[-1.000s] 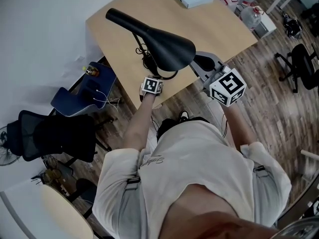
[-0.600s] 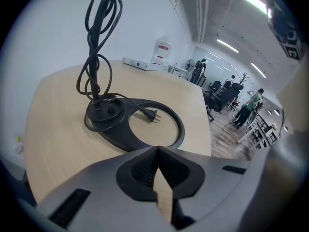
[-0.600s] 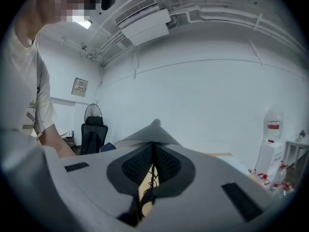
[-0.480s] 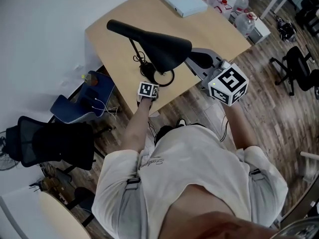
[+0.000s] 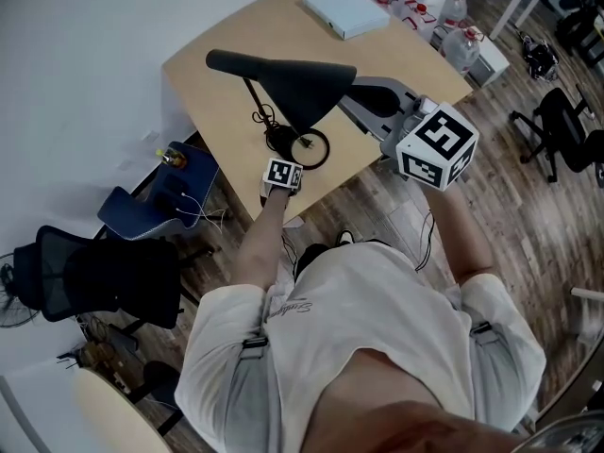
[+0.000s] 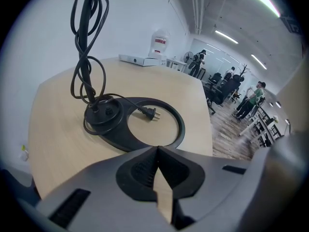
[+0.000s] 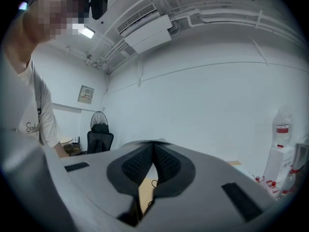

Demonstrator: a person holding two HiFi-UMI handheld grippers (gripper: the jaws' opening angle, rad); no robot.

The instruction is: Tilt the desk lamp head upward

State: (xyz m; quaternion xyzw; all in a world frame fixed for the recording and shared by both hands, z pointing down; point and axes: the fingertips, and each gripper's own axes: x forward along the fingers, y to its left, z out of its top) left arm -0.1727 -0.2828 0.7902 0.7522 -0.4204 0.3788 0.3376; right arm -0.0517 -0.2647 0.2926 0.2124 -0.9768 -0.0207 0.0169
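White wall (image 5: 75,45). Wood-plank floor (image 5: 528,234). Light wood table (image 5: 226,88) near wall. Black office chair (image 5: 104,262) at left, 2nd black office chair (image 5: 564,121) at right. Blue chair (image 5: 142,206) beside table. Ceiling strip lights (image 6: 227,35) lit.

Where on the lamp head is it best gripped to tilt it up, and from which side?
Probably the wide shade end of the lamp head, from the right and under its rim: it flares there, away from the stem joint, beside the right tool.
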